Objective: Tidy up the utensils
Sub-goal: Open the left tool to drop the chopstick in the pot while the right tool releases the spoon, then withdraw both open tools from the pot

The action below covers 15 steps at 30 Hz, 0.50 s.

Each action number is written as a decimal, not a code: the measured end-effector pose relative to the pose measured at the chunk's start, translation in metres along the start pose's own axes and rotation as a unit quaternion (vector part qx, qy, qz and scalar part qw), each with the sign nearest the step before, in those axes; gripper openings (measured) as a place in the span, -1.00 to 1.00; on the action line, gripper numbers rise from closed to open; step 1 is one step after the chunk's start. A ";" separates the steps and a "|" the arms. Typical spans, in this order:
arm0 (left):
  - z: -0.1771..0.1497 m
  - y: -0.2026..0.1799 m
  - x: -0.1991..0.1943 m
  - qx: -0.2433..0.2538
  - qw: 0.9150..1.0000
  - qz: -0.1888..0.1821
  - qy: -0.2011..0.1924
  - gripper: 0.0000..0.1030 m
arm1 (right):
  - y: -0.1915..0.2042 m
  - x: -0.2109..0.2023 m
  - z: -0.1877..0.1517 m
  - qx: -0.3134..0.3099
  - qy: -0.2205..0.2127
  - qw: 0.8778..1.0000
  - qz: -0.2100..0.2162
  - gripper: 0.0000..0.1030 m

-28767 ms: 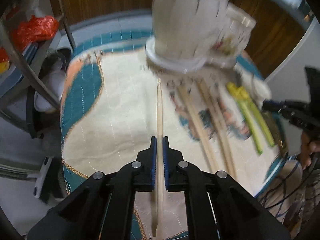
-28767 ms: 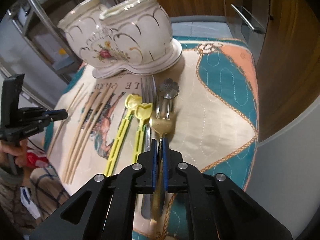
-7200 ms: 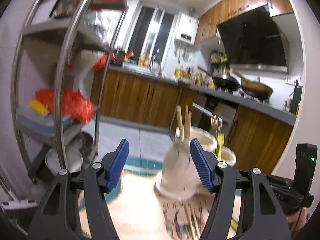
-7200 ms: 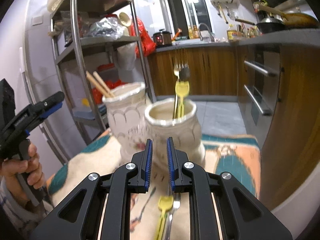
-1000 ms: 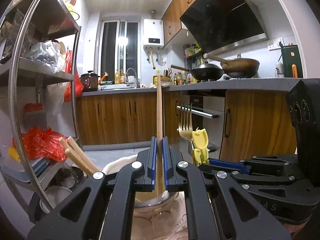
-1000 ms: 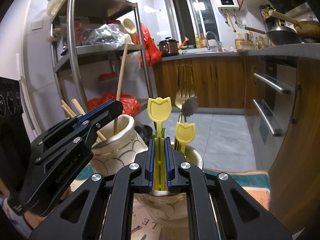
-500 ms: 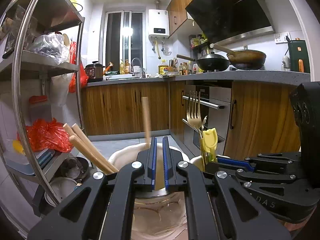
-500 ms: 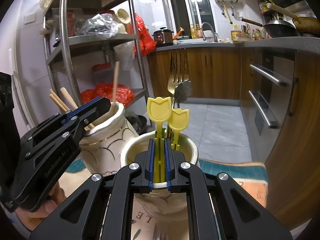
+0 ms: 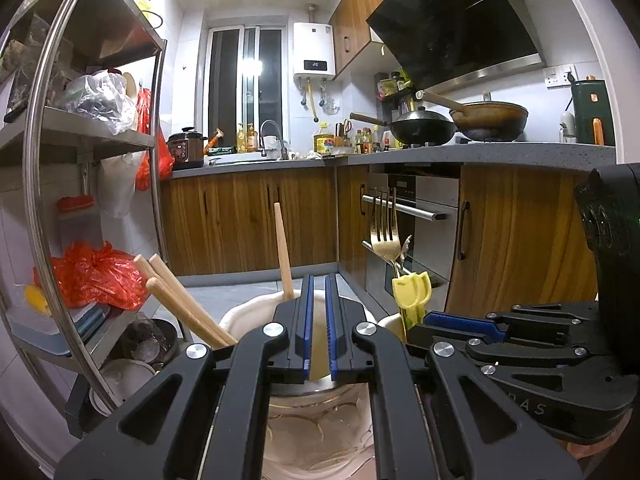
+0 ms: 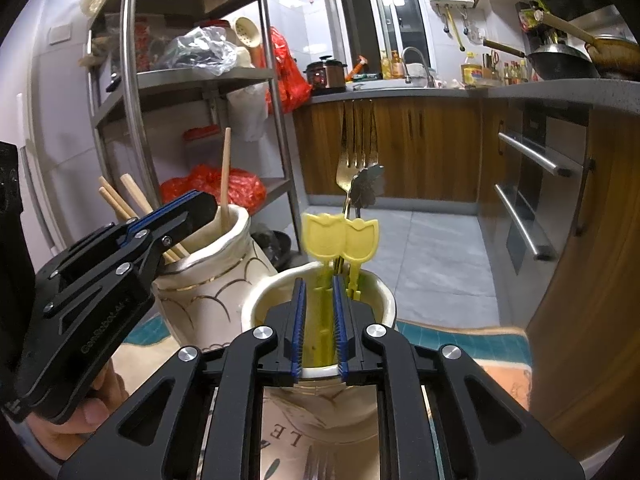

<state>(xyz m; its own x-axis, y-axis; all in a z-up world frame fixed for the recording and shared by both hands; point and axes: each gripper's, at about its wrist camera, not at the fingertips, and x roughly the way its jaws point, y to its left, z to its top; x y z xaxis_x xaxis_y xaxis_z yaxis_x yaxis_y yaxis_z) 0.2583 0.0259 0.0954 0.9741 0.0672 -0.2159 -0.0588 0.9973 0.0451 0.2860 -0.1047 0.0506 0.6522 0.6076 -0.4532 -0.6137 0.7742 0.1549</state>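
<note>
Right fingers (image 10: 297, 322) just parting, yellow utensil (image 10: 322, 236) loose between them

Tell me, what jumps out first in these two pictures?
Two cream ceramic jars stand side by side just past the black grippers. The left gripper hovers at the jar that holds wooden chopsticks. The right gripper, jaws slightly parted, is over the other jar, where bright yellow tulip-topped utensils and a gold fork stick up.

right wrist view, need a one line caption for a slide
Right gripper, jaws just opening, releases a yellow tulip-topped utensil into the cream ceramic holder beside forks.
</note>
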 end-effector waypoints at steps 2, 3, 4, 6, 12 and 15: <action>0.000 0.001 -0.001 -0.001 1.000 -0.001 0.000 -0.88 | 0.000 -0.001 0.000 -0.002 -0.002 1.000 0.000 -0.71; 0.000 0.000 -0.001 -0.001 1.000 -0.001 0.000 -0.88 | 0.000 -0.002 0.000 -0.002 -0.004 1.000 0.000 -0.71; 0.000 0.000 -0.001 0.000 1.000 0.000 -0.002 -0.88 | 0.000 -0.003 0.001 -0.003 -0.005 1.000 -0.001 -0.71; 0.001 -0.001 -0.004 0.000 1.000 -0.001 -0.003 -0.86 | -0.001 -0.006 0.001 -0.003 -0.008 1.000 0.000 -0.71; 0.002 -0.004 -0.018 0.011 1.000 -0.003 -0.015 -0.35 | 0.001 -0.019 -0.001 -0.008 -0.020 1.000 0.002 -0.71; 0.003 -0.006 -0.026 0.017 1.000 -0.005 -0.021 -0.18 | 0.004 -0.026 -0.003 -0.012 -0.023 1.000 0.001 -0.71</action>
<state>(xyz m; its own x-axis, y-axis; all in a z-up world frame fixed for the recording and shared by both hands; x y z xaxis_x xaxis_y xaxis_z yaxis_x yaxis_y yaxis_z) 0.2336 0.0183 0.1037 0.9831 0.0556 -0.1744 -0.0427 0.9962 0.0765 0.2655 -0.1179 0.0606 0.6703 0.6166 -0.4129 -0.6249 0.7691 0.1341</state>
